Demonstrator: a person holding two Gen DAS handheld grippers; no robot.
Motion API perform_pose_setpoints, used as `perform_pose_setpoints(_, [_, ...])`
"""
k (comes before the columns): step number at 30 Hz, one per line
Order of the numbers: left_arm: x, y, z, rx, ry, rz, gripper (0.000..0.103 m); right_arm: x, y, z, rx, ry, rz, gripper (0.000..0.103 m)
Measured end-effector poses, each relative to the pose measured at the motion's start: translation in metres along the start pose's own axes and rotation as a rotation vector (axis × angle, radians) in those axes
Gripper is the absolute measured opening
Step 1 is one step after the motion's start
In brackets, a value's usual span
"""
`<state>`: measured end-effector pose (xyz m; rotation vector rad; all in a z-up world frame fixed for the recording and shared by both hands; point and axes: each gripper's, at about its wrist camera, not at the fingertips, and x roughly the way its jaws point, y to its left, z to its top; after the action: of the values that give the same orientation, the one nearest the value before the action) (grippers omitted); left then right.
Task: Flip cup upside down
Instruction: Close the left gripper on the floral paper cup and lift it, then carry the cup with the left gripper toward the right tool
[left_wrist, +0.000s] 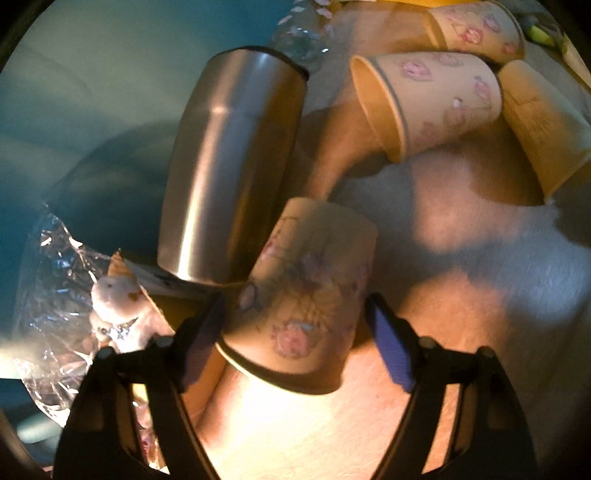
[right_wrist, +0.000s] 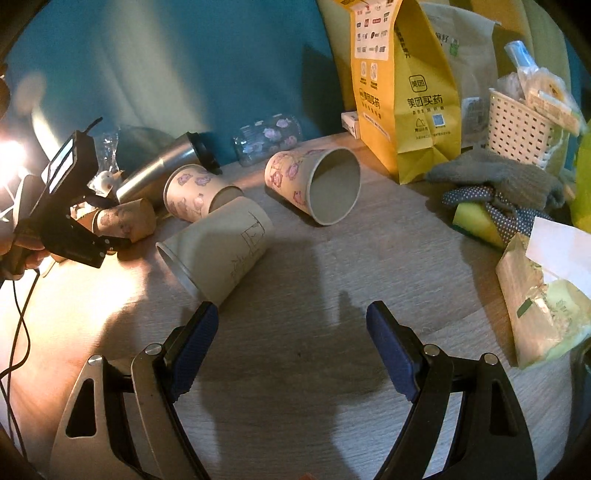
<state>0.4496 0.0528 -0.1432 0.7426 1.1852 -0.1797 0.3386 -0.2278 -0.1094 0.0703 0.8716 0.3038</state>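
Observation:
A flowered paper cup (left_wrist: 306, 295) stands mouth-down on the wooden table between the open fingers of my left gripper (left_wrist: 295, 332); neither pad clearly touches it. It also shows small in the right wrist view (right_wrist: 125, 219), in front of the left gripper (right_wrist: 70, 206). My right gripper (right_wrist: 291, 343) is open and empty over bare table. Several other paper cups lie on their sides: a flowered one (left_wrist: 428, 103), a plain sketched one (right_wrist: 218, 251) and a large flowered one (right_wrist: 314, 184).
A steel tumbler (left_wrist: 229, 166) lies against the held-between cup, by crinkled plastic wrap (left_wrist: 55, 314). A yellow paper bag (right_wrist: 402, 88), a white basket (right_wrist: 517, 125), grey gloves (right_wrist: 498, 181) and packets (right_wrist: 543, 295) crowd the right side. A cable (right_wrist: 18, 325) runs at left.

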Motion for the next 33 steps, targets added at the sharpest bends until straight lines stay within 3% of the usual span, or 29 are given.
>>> perform_pose_setpoints(5, [-0.008,-0.005,-0.005,-0.028,-0.017,-0.021,0.072,-0.005,0.001,-0.003,0.006,-0.005,0.004,0.085])
perform_pose_setpoints(11, [-0.032,-0.015,-0.020,-0.116,-0.043,-0.098,0.072,-0.021,0.004,-0.012,0.009,-0.009,0.022,0.085])
perform_pose_setpoints(17, [-0.065,-0.032,-0.058,-0.255,-0.065,-0.210,0.072,-0.045,0.011,-0.028,0.001,-0.008,0.059,0.085])
perform_pose_setpoints(20, [-0.088,-0.057,-0.079,-0.317,-0.087,-0.215,0.072,-0.060,0.016,-0.040,-0.006,-0.011,0.085,0.085])
perform_pose_setpoints(24, [-0.117,-0.092,-0.116,-0.484,-0.078,-0.304,0.072,-0.076,0.025,-0.060,-0.009,0.015,0.143,0.085])
perform_pose_setpoints(29, [-0.135,-0.136,-0.159,-0.764,-0.059,-0.494,0.072,-0.093,0.029,-0.080,-0.028,0.052,0.206,0.085])
perform_pose_setpoints(33, [-0.149,-0.165,-0.174,-0.942,-0.076,-0.635,0.072,-0.103,0.027,-0.092,-0.047,0.092,0.244,0.085])
